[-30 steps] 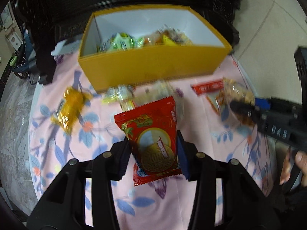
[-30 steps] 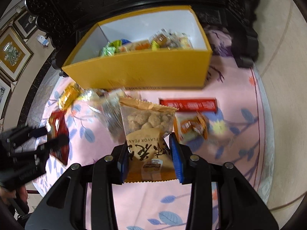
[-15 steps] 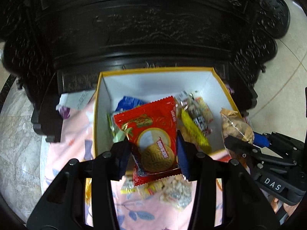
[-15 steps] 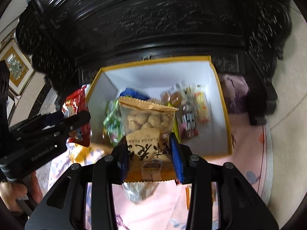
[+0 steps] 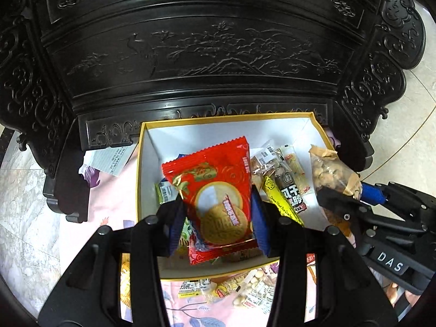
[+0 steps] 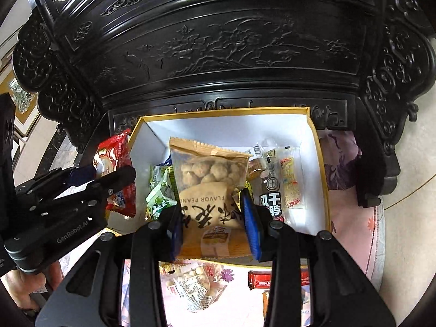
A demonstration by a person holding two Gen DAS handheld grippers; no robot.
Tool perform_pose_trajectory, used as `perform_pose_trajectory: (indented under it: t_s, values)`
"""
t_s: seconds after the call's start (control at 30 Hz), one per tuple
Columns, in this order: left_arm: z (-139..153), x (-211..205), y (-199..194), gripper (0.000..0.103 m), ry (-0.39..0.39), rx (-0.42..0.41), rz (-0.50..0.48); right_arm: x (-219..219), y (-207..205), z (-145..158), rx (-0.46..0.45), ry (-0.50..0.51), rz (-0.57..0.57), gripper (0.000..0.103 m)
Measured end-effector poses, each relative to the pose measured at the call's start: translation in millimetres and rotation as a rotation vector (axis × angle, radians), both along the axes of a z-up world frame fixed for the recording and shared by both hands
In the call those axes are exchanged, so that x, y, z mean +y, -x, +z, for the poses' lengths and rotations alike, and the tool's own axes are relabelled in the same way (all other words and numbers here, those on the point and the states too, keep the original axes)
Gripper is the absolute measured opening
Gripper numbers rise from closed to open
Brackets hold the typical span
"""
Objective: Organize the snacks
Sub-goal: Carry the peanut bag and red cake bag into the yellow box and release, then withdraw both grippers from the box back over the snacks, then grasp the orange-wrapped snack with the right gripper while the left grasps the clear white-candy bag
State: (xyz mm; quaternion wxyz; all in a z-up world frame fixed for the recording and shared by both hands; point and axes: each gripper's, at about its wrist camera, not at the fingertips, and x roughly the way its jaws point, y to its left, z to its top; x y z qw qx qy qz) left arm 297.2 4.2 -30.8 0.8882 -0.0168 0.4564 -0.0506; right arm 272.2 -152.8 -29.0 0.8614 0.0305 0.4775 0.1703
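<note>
Glossy foil packets over yellow cardboard box (image 5: 141, 163).
Left claw (image 5: 218, 218) clamps crinkled red biscuit packet (image 5: 215, 190); right claw (image 6: 215, 223) clamps kraft-and-clear peanut bag (image 6: 207, 179).

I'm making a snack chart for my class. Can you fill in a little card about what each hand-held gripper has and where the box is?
left hand-held gripper: shut on red cookie packet
right hand-held gripper: shut on tan peanut bag
yellow box: open, white inside, snacks in it
both packets: held above the box
pink flowered cloth: under the box, loose snacks on it
</note>
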Motion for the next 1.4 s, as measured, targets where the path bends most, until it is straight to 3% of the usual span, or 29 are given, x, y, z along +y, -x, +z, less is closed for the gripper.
perform_pose_trajectory:
  t_s: [0.13, 0.2, 0.27, 0.33, 0.37, 0.67, 0.93, 1.03, 1.2, 1.4]
  values:
    - [-3.3, -0.4, -5.3, 0.044, -0.004, 0.006, 0.006, 2.2, -4.7, -2.1, -0.001, 0.01, -0.007, 0.04]
    - [-5.8, -0.2, -8.0, 0.045, -0.008, 0.014, 0.012, 2.0, -6.5, -0.1, -0.009, 0.014, -0.02, 0.048]
    - [-7.9, 1.6, -10.8, 0.059, -0.009, 0.018, 0.025, 1.9, -10.1, 3.5, -0.027, 0.043, -0.045, 0.087]
    - [-6.4, 7.1, -12.4, 0.09, -0.022, 0.003, 0.073, 0.3, -12.1, 7.7, -0.046, 0.073, -0.07, 0.095]
    - [-5.5, 10.0, -12.9, 0.093, -0.015, -0.002, 0.084, -1.7, -13.4, 10.0, -0.051, 0.07, -0.076, 0.098]
    - [8.6, 24.4, -1.6, 0.093, 0.026, -0.026, 0.092, -11.7, -9.1, 16.6, -0.052, 0.064, -0.073, 0.098]
    - [-0.8, 44.2, 62.6, 0.095, 0.052, -0.013, 0.075, -54.0, 36.1, 9.3, -0.06, 0.087, -0.095, 0.098]
    - [-24.7, 41.1, 93.4, 0.095, 0.051, 0.025, 0.056, -72.5, 58.9, -10.5, -0.022, 0.093, -0.109, 0.098]
    - [-71.5, 25.9, 139.8, 0.095, 0.063, 0.108, 0.013, -89.4, 94.6, -73.5, 0.114, 0.146, -0.093, 0.098]
    - [-108.8, 16.8, 169.2, 0.095, 0.063, 0.22, 0.001, -90.9, 109.3, -130.2, 0.19, 0.184, -0.097, 0.098]
